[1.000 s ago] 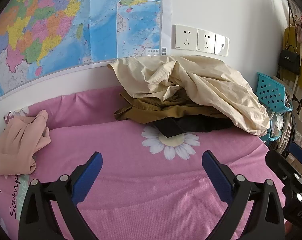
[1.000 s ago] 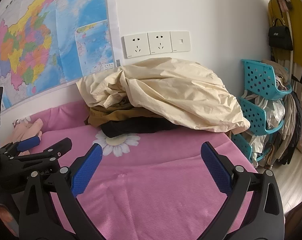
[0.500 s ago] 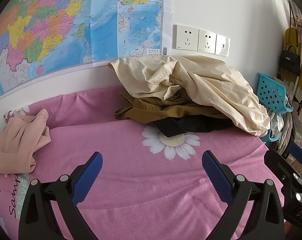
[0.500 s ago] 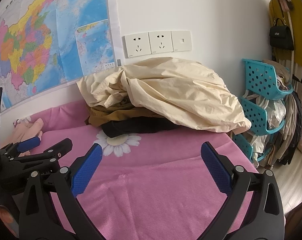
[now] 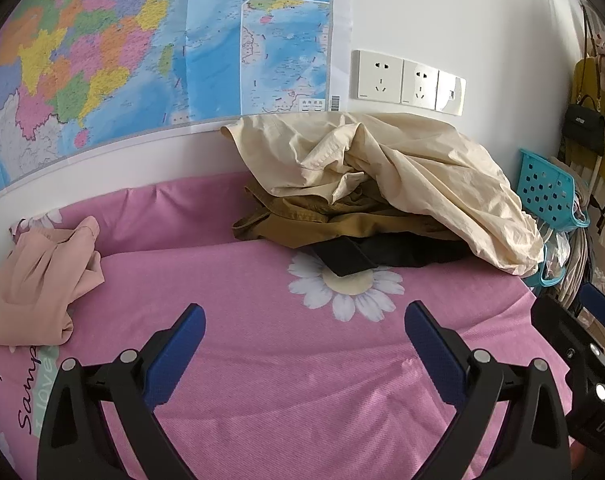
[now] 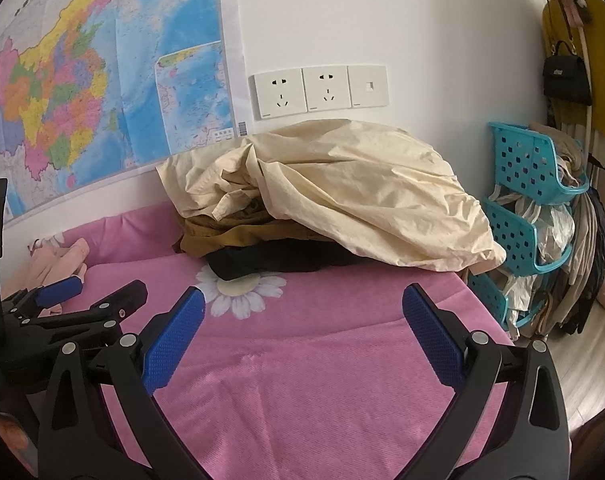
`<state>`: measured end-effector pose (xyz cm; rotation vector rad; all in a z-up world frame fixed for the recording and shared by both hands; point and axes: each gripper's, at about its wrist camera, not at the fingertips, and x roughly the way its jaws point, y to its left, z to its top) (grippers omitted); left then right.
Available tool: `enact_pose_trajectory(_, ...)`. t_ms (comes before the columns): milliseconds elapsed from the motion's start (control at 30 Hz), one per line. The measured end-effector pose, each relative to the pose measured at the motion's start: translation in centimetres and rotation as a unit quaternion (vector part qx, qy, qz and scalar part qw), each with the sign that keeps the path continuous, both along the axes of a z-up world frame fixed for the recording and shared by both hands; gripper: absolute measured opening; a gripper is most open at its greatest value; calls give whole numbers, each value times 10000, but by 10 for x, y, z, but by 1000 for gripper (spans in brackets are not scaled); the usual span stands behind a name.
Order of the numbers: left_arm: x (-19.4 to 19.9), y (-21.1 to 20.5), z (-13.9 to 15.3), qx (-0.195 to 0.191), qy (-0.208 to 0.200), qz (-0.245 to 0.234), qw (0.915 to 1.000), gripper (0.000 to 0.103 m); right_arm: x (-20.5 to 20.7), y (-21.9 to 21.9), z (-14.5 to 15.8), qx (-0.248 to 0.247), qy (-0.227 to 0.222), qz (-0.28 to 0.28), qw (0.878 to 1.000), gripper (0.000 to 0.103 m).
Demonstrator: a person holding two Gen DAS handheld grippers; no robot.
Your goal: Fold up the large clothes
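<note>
A pile of clothes lies against the far wall on a pink bed: a cream garment on top, an olive-brown one under it, a black one at the bottom. The pile also shows in the right wrist view, with the cream garment on top. A crumpled peach garment lies at the left. My left gripper is open and empty above the bedsheet, short of the pile. My right gripper is open and empty, beside the left gripper.
A map and wall sockets are on the wall behind the pile. Turquoise baskets with hanging clothes stand off the bed's right edge. A black handbag hangs at the far right.
Both views have shifted very slightly; the pile sits marginally lower in the frame. Both grippers stay open and empty. Nothing on the bed has moved.
</note>
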<state>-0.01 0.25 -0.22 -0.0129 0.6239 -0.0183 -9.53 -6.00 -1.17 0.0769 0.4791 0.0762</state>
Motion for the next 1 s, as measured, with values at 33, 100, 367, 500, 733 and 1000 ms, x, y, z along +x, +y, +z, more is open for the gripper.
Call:
enact_pose_trajectory(33,0,0,0,0,-11,9,10000,97,0,0,0,-4,-2,0,10000,98)
enact_pose_trajectory(100,0,1,0,4,-10,16,10000,97,1,0,1,5,2,4,10000,98)
enact_pose_trajectory(367,1,1,0,-11,-22,35,10000,97,0,0,0,9,-6,-20,10000,98)
enact_pose_trajectory(500,0,1,0,-7,-30,36,10000,97,0,0,0,7,-5,-22,10000,98)
enact_pose_trajectory(733,0,1,1,-13,-30,36,10000,97,1,-1,-1,3,30,-17,10000,98)
enact_pose_trajectory(1000,4,-2,2,1,7,53,10000,97,5,-1,-2,-14,38,5,10000,98)
